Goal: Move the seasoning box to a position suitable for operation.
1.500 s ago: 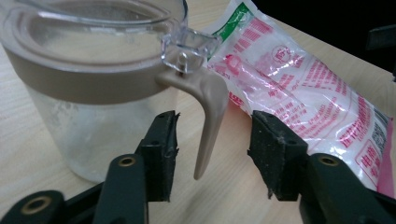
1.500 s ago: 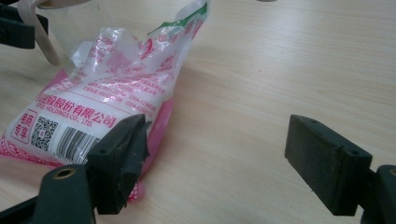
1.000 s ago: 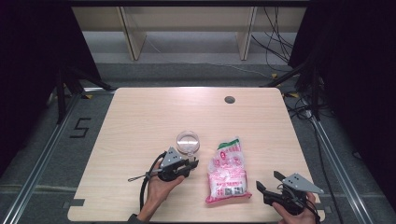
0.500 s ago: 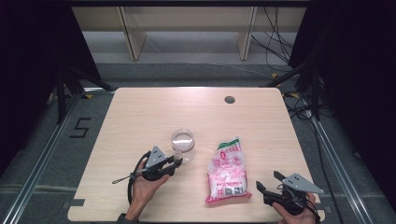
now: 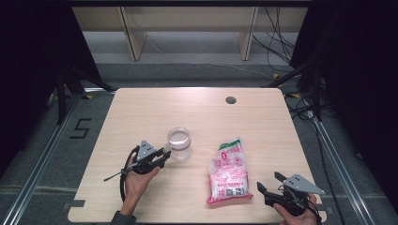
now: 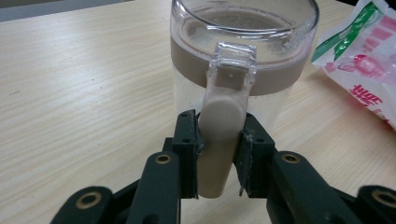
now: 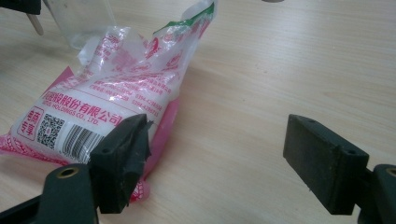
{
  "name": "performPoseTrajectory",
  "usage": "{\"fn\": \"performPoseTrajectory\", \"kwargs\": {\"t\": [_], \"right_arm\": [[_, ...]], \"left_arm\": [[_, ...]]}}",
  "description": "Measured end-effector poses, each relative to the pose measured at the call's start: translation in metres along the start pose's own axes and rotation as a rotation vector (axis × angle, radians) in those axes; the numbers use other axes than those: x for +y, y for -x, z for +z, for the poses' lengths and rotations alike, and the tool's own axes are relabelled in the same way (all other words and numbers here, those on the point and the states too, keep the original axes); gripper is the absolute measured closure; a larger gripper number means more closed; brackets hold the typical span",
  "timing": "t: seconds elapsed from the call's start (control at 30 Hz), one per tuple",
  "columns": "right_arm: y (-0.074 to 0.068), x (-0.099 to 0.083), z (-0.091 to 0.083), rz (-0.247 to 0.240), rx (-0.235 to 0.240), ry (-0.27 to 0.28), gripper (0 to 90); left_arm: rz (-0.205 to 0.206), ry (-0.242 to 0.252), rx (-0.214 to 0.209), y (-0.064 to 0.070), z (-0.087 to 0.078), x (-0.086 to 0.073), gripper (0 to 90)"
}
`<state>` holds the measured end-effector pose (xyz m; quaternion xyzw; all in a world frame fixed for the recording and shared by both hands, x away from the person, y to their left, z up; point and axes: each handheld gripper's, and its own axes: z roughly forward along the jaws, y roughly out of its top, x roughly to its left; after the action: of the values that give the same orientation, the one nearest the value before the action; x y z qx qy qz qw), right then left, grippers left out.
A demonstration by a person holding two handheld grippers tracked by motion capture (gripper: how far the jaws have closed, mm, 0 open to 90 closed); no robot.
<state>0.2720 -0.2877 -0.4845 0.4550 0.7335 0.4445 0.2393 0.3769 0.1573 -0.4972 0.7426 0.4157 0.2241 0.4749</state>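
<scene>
Two tools work the pale wooden counter [image 5: 141, 117]. The left tool [image 6: 217, 158] is clenched on the beige handle [image 6: 219, 140] of a clear plastic mug with a beige band [image 5: 179, 143], which stands upright left of centre; the handle's long axis runs vertically between the jaws, pointing back at the left hand. The right tool [image 7: 219, 154] hangs released, near a pink-and-white printed plastic bag [image 5: 228, 171] lying flat just left of it. Compared with a second ago, the mug and left tool sit farther left, well apart from the bag.
</scene>
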Motion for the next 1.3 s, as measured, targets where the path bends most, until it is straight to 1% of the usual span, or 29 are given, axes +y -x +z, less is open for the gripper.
{"fn": "performPoseTrajectory", "kwargs": {"t": [0.03, 0.07, 0.1, 0.13, 0.2, 0.23, 0.27, 0.33, 0.37, 0.4, 0.47, 0.5, 0.57, 0.6, 0.63, 0.67, 0.7, 0.73, 0.77, 0.8, 0.87, 0.93, 1.0, 1.07, 1.13, 1.17, 1.2, 1.23, 1.3], "right_arm": [[0.0, 0.0, 0.0, 0.003, 0.001, -0.001, 23.5], [0.0, 0.0, 0.0, 0.002, 0.001, -0.001, 23.5], [0.0, 0.0, 0.0, 0.008, 0.006, -0.004, 23.5], [0.0, 0.0, 0.0, 0.008, 0.006, -0.006, 23.5], [0.0, 0.0, 0.0, 0.007, 0.004, -0.004, 23.5], [0.0, 0.0, 0.0, 0.001, 0.002, -0.001, 23.5], [0.0, 0.0, 0.0, 0.007, 0.005, -0.001, 23.5], [0.0, 0.0, 0.0, 0.005, 0.004, -0.004, 23.5], [0.0, 0.0, 0.0, 0.009, 0.005, -0.005, 23.6], [0.0, 0.0, 0.0, 0.005, 0.003, -0.002, 23.7], [0.0, 0.0, 0.001, 0.004, 0.003, -0.002, 23.7], [0.0, 0.0, 0.001, 0.006, 0.004, -0.004, 23.7], [0.0, 0.0, 0.0, 0.009, 0.005, -0.005, 23.7], [0.0, 0.0, 0.001, 0.01, 0.005, -0.004, 23.7], [0.0, 0.0, 0.001, 0.011, 0.005, -0.004, 23.7], [0.0, 0.0, 0.001, 0.013, 0.008, -0.004, 23.7], [0.0, 0.0, 0.001, 0.013, 0.008, -0.005, 23.7], [0.0, 0.0, 0.001, 0.008, 0.004, -0.005, 23.7], [0.0, 0.0, 0.001, 0.005, 0.003, -0.001, 23.7], [0.0, 0.0, 0.001, 0.008, 0.006, -0.001, 23.7], [0.0, 0.0, 0.001, 0.003, 0.009, 0.001, 23.7], [0.0, 0.0, 0.001, -0.004, 0.004, 0.003, 23.7], [0.0, 0.0, 0.001, 0.002, 0.01, 0.003, 23.7], [0.0, 0.0, 0.001, 0.004, 0.011, -0.001, 23.7], [0.0, 0.0, 0.001, -0.004, 0.006, 0.004, 23.7], [0.001, 0.0, 0.001, -0.004, 0.006, 0.005, 23.7], [0.001, 0.0, 0.001, -0.002, 0.009, 0.004, 23.7], [0.0, 0.0, 0.001, 0.003, 0.011, 0.0, 23.7], [0.0, 0.0, 0.0, -0.002, 0.008, 0.002, 23.7]], "left_arm": [[0.014, -0.001, 0.007, -0.001, 0.001, 0.0, 72.0], [0.028, 0.0, 0.033, -0.001, 0.003, 0.001, 72.4], [0.039, -0.006, 0.048, -0.001, 0.004, 0.002, 72.9], [0.035, -0.006, 0.054, -0.002, 0.006, 0.003, 73.0], [0.008, 0.01, 0.056, -0.006, 0.008, 0.003, 72.9], [0.005, 0.014, 0.054, -0.008, 0.009, 0.002, 73.0], [0.009, 0.019, 0.055, -0.012, 0.01, 0.003, 72.9], [-0.024, 0.026, 0.057, -0.016, 0.013, 0.002, 73.0], [-0.016, 0.024, 0.063, -0.017, 0.014, 0.003, 73.3], [0.009, 0.017, 0.075, -0.019, 0.015, 0.005, 73.9], [0.044, 0.014, 0.097, -0.019, 0.018, 0.006, 75.1], [0.038, 0.017, 0.104, -0.02, 0.02, 0.007, 75.5], [0.022, 0.024, 0.101, -0.021, 0.022, 0.007, 75.8], [0.026, 0.023, 0.089, -0.022, 0.023, 0.008, 75.9], [0.041, 0.024, 0.091, -0.022, 0.023, 0.008, 75.8], [0.035, 0.025, 0.092, -0.021, 0.024, 0.008, 75.9], [0.046, 0.028, 0.089, -0.021, 0.025, 0.008, 76.0], [0.046, 0.03, 0.078, -0.02, 0.026, 0.008, 76.0], [0.057, 0.034, 0.066, -0.02, 0.027, 0.008, 76.0], [0.047, 0.038, 0.06, -0.018, 0.027, 0.007, 76.0], [0.054, 0.038, 0.051, -0.015, 0.028, 0.008, 76.0], [0.074, 0.037, 0.035, -0.012, 0.029, 0.008, 76.0], [0.064, 0.039, 0.022, -0.007, 0.03, 0.008, 75.9], [0.069, 0.035, 0.013, -0.003, 0.03, 0.008, 76.0], [0.089, 0.035, 0.0, 0.001, 0.031, 0.008, 75.9], [0.085, 0.036, -0.008, 0.003, 0.031, 0.008, 75.9], [0.09, 0.036, -0.014, 0.004, 0.031, 0.008, 75.9], [0.082, 0.034, -0.012, 0.005, 0.031, 0.008, 75.9], [0.09, 0.036, -0.019, 0.008, 0.031, 0.008, 75.8]]}}
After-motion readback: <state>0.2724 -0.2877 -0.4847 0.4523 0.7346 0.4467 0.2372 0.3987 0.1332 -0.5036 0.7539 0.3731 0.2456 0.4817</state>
